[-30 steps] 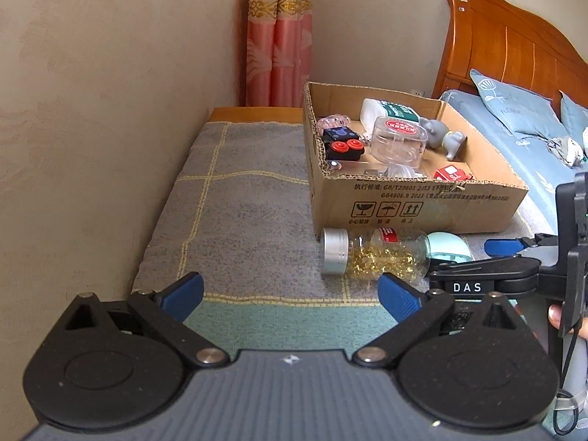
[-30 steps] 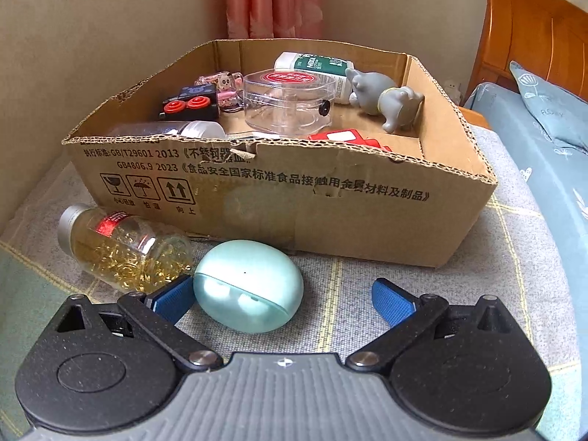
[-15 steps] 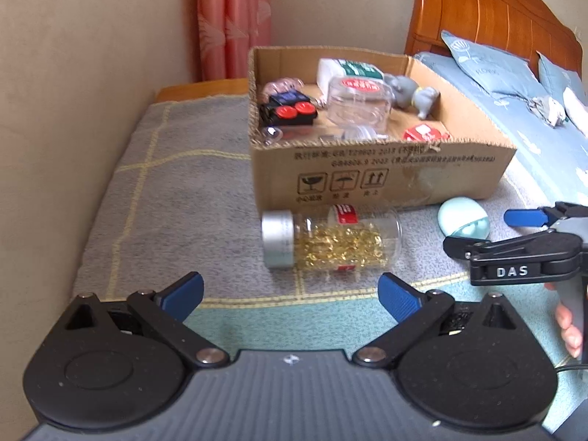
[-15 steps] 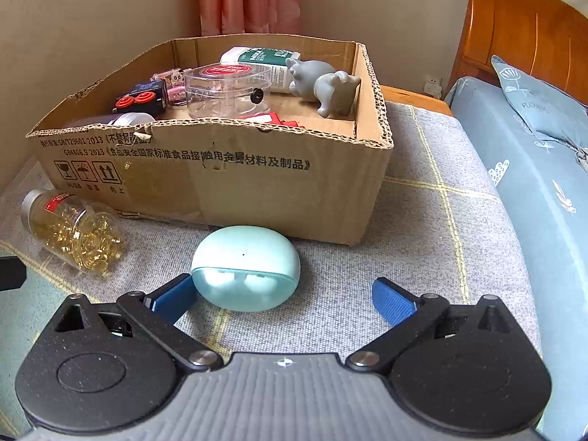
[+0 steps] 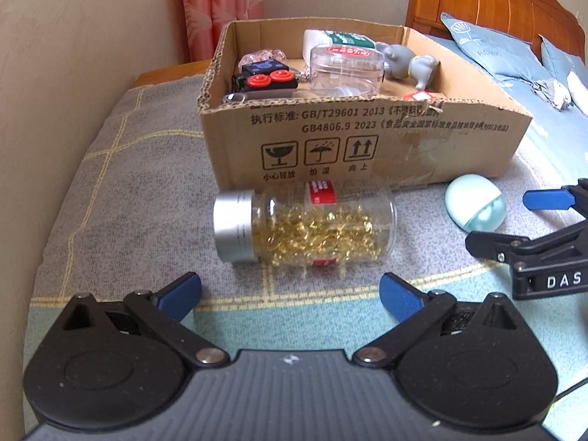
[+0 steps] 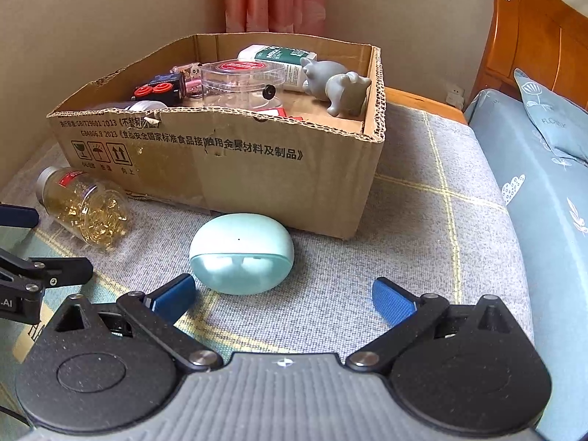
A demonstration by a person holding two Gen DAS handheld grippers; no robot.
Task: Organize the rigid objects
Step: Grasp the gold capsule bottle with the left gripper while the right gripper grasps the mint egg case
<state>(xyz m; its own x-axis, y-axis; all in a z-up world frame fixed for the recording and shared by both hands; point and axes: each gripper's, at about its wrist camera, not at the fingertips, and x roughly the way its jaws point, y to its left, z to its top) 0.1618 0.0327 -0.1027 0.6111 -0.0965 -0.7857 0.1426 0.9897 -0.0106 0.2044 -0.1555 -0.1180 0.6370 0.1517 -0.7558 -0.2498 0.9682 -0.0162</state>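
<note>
A clear jar of gold capsules (image 5: 305,229) with a silver lid lies on its side on the grey blanket, just in front of the cardboard box (image 5: 367,147). My left gripper (image 5: 290,292) stands open right before the jar, nothing between its fingers. A mint-green earbud case (image 6: 241,253) rests by the box's front wall (image 6: 257,183). My right gripper (image 6: 283,294) is open, its left fingertip close beside the case. The jar (image 6: 82,207) and the case (image 5: 476,204) each show in the other wrist view too.
Inside the box lie a clear round tub (image 6: 242,82), grey animal figures (image 6: 338,86), a black toy with red buttons (image 5: 266,79) and a white bottle (image 5: 336,38). A wall runs along the left, a wooden headboard (image 6: 533,36) and blue bedding (image 6: 544,183) on the right.
My left gripper has swung right and come close to the jar, which now lies centred before it. My right gripper shifted right, so the case sits nearer the middle of its fingers.
</note>
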